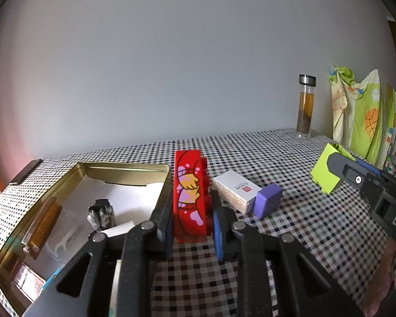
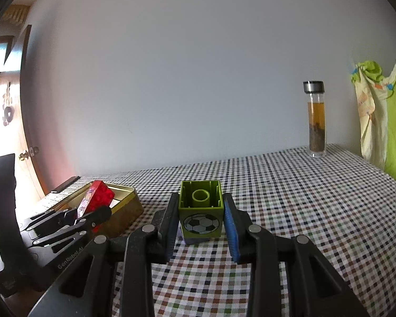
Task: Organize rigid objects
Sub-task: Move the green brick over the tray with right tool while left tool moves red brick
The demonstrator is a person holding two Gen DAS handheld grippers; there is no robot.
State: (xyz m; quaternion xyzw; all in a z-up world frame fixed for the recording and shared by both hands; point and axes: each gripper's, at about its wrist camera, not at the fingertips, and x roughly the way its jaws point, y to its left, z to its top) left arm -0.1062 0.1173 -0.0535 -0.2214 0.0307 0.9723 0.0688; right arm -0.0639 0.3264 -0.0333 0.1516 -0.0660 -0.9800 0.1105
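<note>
My left gripper (image 1: 191,211) is shut on a red toy brick (image 1: 188,195) with a cartoon print, held upright beside the right wall of an open gold tin (image 1: 124,170). The red brick also shows in the right wrist view (image 2: 99,196), in the left gripper (image 2: 92,215) next to the tin (image 2: 126,206). My right gripper (image 2: 200,216) is shut on a green toy brick (image 2: 200,211) with a football picture, hollow underside up, held above the checked tablecloth. In the left wrist view the green brick (image 1: 323,173) and right gripper (image 1: 338,169) hang at the right.
The tin holds a gold comb (image 1: 43,227), a dark crumpled lump (image 1: 101,214), white plastic pieces and small packets. A white box (image 1: 235,191) and a purple box (image 1: 268,200) lie on the checked tablecloth (image 1: 303,224). A glass tea bottle (image 2: 315,119) and hanging cloths (image 2: 382,121) stand far right.
</note>
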